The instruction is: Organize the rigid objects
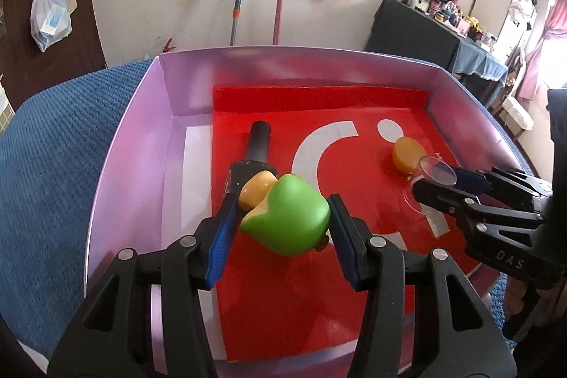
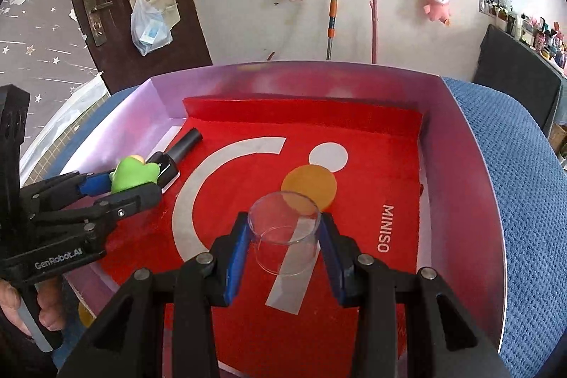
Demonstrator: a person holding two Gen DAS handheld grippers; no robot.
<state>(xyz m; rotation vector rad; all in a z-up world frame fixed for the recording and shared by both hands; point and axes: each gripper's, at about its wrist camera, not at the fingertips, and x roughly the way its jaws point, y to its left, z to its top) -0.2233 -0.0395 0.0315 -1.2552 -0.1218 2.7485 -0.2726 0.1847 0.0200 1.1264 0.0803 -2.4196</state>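
Both grippers loaded and poised over the box, ready to set things down.

My left gripper [image 1: 280,218] has its jaws partly closed on the green toy [image 1: 287,218], pads pressed against both of its sides, holding it above the red liner [image 1: 283,307] near the black tube [image 1: 258,140]. My right gripper [image 2: 283,236] is clamped on the clear cup [image 2: 283,229], upright over the liner, just in front of the orange disc [image 2: 308,186]. Both items hang inside the box [image 1: 124,165] walls, so I judge this as the placing step. Next I'd lower each to the liner, clear of the tube and disc, and open the jaws gently so the cup stays upright.
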